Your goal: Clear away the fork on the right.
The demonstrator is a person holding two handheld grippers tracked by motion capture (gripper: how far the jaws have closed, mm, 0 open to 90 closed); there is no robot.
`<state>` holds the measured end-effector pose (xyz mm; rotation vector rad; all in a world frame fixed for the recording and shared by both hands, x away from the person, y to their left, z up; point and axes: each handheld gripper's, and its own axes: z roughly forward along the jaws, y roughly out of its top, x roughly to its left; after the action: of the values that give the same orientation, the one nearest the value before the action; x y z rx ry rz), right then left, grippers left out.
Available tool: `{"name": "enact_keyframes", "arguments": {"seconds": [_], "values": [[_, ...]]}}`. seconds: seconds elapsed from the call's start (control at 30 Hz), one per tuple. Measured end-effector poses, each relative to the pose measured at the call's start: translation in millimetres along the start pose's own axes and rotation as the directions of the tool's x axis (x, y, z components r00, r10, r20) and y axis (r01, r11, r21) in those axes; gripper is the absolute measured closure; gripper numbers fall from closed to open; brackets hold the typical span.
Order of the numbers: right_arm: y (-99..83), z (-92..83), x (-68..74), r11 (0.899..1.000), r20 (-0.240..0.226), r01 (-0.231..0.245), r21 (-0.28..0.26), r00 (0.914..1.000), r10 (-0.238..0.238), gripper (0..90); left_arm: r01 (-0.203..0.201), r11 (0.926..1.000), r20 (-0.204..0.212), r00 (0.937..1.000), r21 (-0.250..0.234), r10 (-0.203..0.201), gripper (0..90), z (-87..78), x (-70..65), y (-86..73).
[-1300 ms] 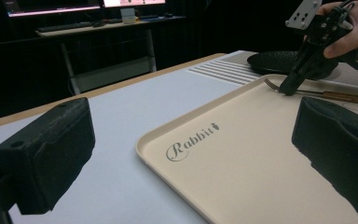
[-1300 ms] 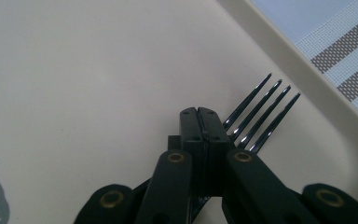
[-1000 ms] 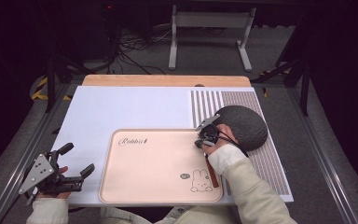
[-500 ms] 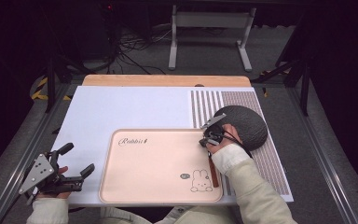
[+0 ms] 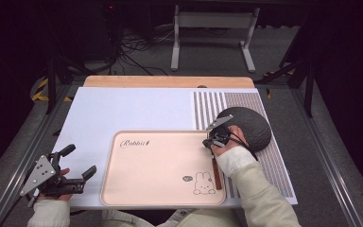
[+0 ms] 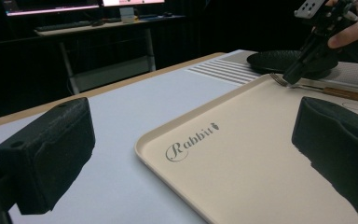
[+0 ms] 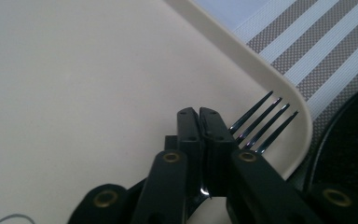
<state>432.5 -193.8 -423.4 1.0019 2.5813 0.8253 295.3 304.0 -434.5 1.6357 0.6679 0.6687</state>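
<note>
A fork with a wooden handle [image 5: 215, 172] lies along the right side of a beige tray [image 5: 160, 165] printed with "Rabbit". Its tines [image 7: 265, 121] point toward the tray's far right corner. My right gripper [image 5: 209, 142] points down at the fork's neck. Its jaws [image 7: 199, 114] stand almost together with the metal neck between them, and they have just been opening slightly. My left gripper [image 5: 81, 160] stays open and empty off the tray's near left corner, low over the white mat. From there the tray [image 6: 242, 177] lies ahead, with the right gripper [image 6: 291, 77] on the fork [image 6: 335, 92].
A dark round plate [image 5: 248, 125] sits right of the tray on the striped part of the mat [image 5: 264, 165], close behind my right hand. The tray's raised rim [image 7: 261, 70] runs just beyond the tines. Table frame rails flank both sides.
The right hand has shifted very slightly toward the plate while the fork stays flat on the tray. The left gripper has not moved.
</note>
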Motion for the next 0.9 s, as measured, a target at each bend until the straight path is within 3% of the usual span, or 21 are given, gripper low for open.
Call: {"name": "enact_keyframes", "arguments": {"seconds": [0.07, 0.17, 0.3, 0.53, 0.57, 0.6, 0.83, 0.87, 0.9], "values": [[0.1, -5.0, -0.1, 1.000, 0.009, 0.006, -0.029, 0.9999, -0.006, 76.7, 0.002, 1.0000, 0.000, 1.0000, -0.003, -0.002, 0.0, -0.4, 0.0, -0.2], [0.0, -16.3, 0.2, 0.995, 0.021, 0.019, -0.102, 0.9996, -0.016, 52.0, 0.006, 1.0000, -0.006, 1.0000, -0.007, -0.006, 0.0, -1.5, -0.5, -0.4], [-3.3, -32.3, -1.5, 0.978, 0.037, 0.039, -0.206, 0.9988, -0.032, 31.4, 0.003, 1.0000, -0.009, 1.0000, -0.007, -0.003, 0.0, -2.8, -0.7, -0.5], [-17.5, -57.3, -5.0, 0.943, 0.035, 0.046, -0.330, 0.9987, -0.037, 20.4, -0.001, 1.0000, -0.010, 0.9999, 0.002, 0.001, 0.0, -4.8, -0.7, -0.9], [-17.5, -57.3, -5.0, 0.943, 0.035, 0.046, -0.330, 0.9987, -0.037, 20.4, -0.001, 1.0000, -0.010, 0.9999, 0.002, 0.001, 0.0, -4.8, -0.7, -0.9], [-24.6, -66.0, -6.1, 0.929, 0.035, 0.038, -0.369, 0.9990, -0.027, 19.3, 0.000, 1.0000, -0.013, 0.9999, 0.001, 0.000, 0.0, -5.1, -1.3, -0.7], [-47.8, -88.7, -11.8, 0.882, 0.047, 0.024, -0.470, 0.9989, -0.002, 14.6, -0.001, 1.0000, -0.013, 0.9999, -0.001, 0.001, 0.0, -4.3, -1.6, -0.6], [-47.8, -88.7, -11.8, 0.882, 0.047, 0.024, -0.470, 0.9989, -0.002, 14.6, -0.001, 1.0000, -0.013, 0.9999, -0.001, 0.001, 0.0, -4.3, -1.6, -0.6], [-51.5, -91.3, -12.8, 0.873, 0.049, 0.022, -0.488, 0.9988, 0.002, 13.6, -0.001, 1.0000, -0.014, 0.9999, 0.000, 0.001, 0.0, -4.4, -1.6, -0.5]]}}
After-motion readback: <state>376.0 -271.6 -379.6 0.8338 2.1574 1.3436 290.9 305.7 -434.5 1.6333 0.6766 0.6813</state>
